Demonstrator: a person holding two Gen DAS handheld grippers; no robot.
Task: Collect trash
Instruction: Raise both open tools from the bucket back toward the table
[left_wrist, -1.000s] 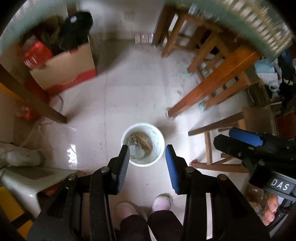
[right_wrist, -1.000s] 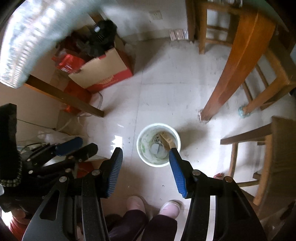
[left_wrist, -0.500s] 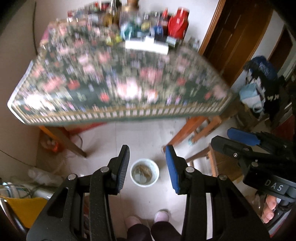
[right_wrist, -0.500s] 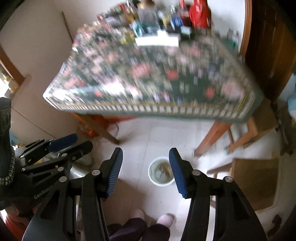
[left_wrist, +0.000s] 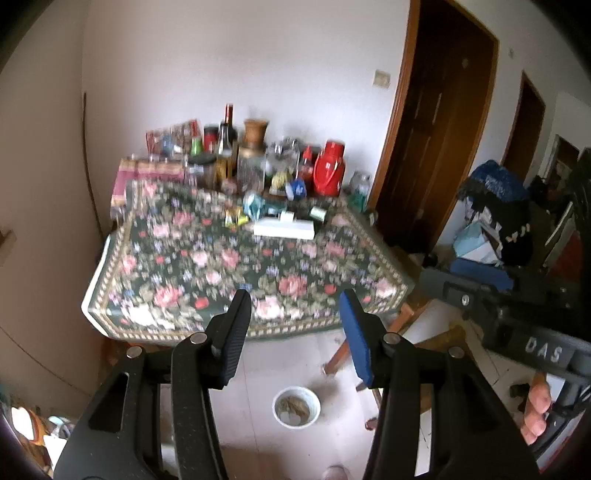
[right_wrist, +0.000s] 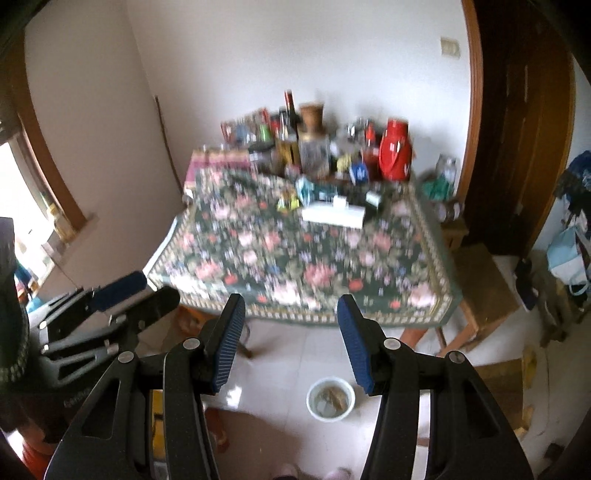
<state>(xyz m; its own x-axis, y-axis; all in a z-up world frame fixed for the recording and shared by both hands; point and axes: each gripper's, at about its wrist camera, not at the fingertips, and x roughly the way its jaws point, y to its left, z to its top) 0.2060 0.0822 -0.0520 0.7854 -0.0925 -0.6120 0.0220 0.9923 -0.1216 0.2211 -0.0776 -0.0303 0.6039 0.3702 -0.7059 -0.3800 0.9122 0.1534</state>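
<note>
- Both views, aimed down at the floor bin (left_wrist: 296, 407) a second ago, now look across at the floral surface (left_wrist: 236, 273); I judge a drop finished and the next litter sought.
- Likely trash, crumpled wrappers (left_wrist: 255, 206), lies by the white box (left_wrist: 283, 228) at the far end.
- Left tongs (left_wrist: 293, 328): opening, empty.
- Right tongs (right_wrist: 291, 334): about half open, empty.
</note>
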